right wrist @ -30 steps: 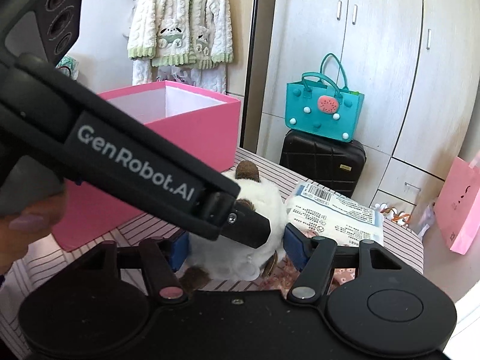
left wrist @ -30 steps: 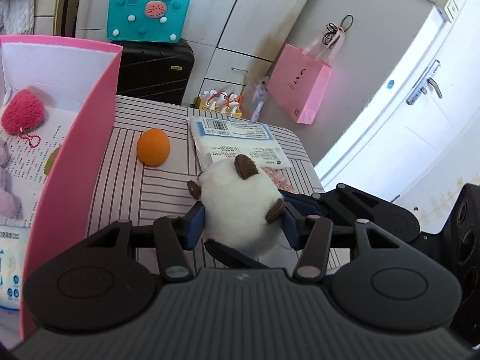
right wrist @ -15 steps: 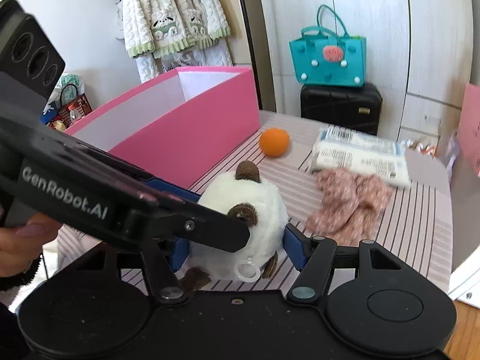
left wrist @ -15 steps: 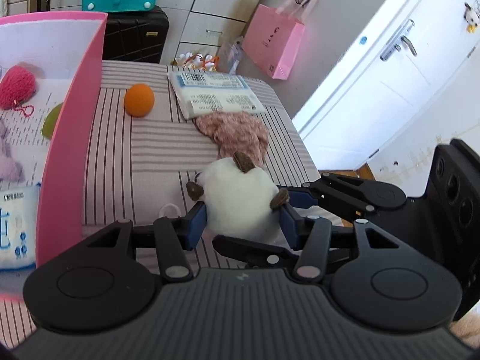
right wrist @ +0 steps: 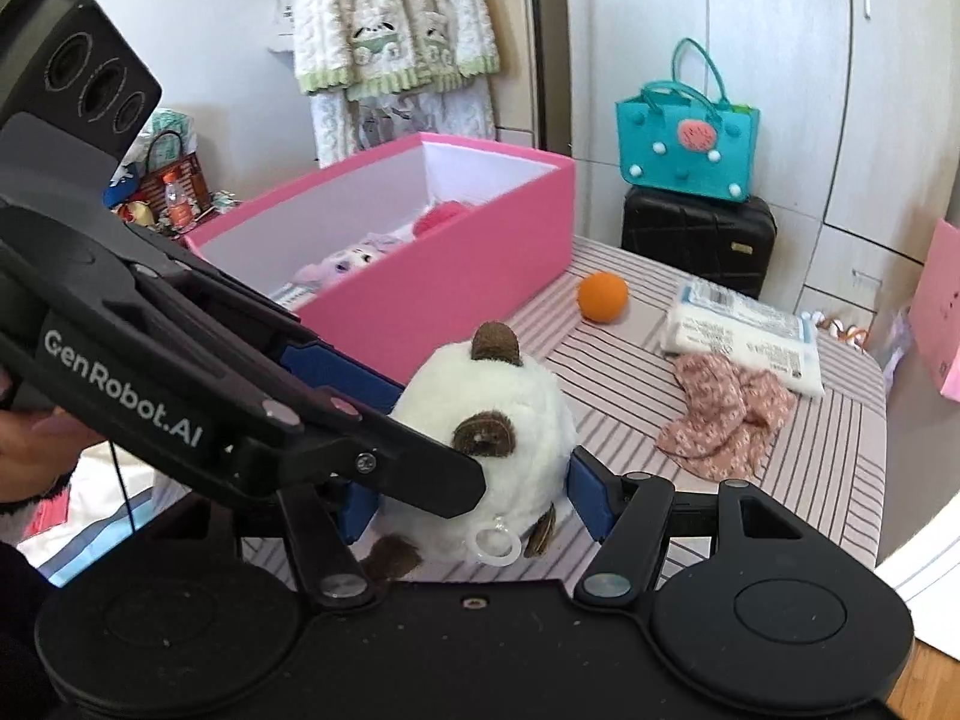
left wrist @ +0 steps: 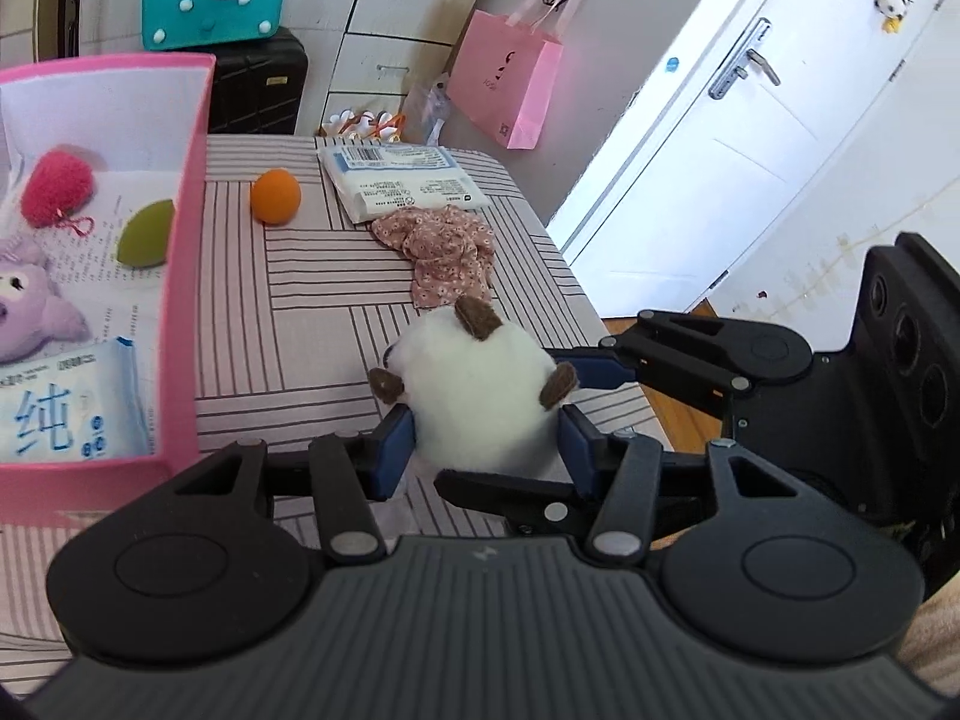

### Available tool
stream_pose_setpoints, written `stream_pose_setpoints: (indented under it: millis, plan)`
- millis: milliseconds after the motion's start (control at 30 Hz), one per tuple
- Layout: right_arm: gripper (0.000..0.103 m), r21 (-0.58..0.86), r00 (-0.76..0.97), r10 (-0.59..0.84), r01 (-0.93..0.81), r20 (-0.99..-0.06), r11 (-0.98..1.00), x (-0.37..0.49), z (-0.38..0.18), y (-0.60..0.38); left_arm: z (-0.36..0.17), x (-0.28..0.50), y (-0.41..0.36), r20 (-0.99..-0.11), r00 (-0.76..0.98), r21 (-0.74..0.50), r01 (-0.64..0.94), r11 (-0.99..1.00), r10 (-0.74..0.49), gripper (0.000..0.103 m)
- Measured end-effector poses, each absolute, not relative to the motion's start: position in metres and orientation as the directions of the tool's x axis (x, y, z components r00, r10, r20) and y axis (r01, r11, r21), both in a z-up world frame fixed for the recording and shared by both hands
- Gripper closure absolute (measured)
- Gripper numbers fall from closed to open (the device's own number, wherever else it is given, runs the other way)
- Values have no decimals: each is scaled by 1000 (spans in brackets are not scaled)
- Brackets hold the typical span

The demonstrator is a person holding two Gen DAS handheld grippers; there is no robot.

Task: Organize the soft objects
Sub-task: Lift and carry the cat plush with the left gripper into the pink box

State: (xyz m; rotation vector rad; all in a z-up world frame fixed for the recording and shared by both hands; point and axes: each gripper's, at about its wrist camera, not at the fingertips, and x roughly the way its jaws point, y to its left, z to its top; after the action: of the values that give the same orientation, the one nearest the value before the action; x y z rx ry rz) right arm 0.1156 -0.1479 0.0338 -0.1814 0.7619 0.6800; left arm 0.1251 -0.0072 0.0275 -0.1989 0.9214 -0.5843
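Because both claws clamp the white plush toy (left wrist: 480, 396) crosswise, left claw (left wrist: 486, 444) and right claw (right wrist: 474, 504) share its squashy bulk above the table (left wrist: 312, 324), the pink box (left wrist: 186, 276) waiting at ten o'clock.

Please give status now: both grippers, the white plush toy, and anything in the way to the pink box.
Left gripper and right gripper both shut on the white plush toy, above the striped table. Pink box alongside, top open. Nothing between.

A teal handbag (right wrist: 687, 141) sits atop a black suitcase (right wrist: 699, 240); a pink paper bag (left wrist: 507, 87) hangs nearby.
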Motion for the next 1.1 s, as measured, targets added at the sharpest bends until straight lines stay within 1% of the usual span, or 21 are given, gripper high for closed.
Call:
stream_pose_setpoints:
  millis: [167, 267, 433, 700, 900, 1100]
  plan:
    - [34, 85, 516, 527, -655, -675, 751, 107, 51, -137, 46, 112, 9, -682, 470, -394, 409, 823, -560, 52]
    - [33, 51, 521, 531, -680, -669, 731, 98, 61, -127, 54, 105, 17, -674, 474, -391, 422, 818, -566, 52]
    - [33, 46, 519, 552, -701, -653, 712, 91, 74, -114, 68, 97, 32, -665, 491, -372, 436, 819, -563, 53]
    - [33, -4, 546, 583, -732, -602, 681, 87, 98, -90, 95, 86, 58, -629, 550, -327, 455, 828, -550, 52]
    - [32, -46, 561, 616, -759, -553, 650, 99, 110, -67, 110, 92, 83, -596, 600, -320, 431, 844, -533, 52]
    - [33, -58, 563, 662, -781, -495, 621, 134, 115, -48, 117, 114, 115, -544, 662, -328, 399, 856, -517, 52]
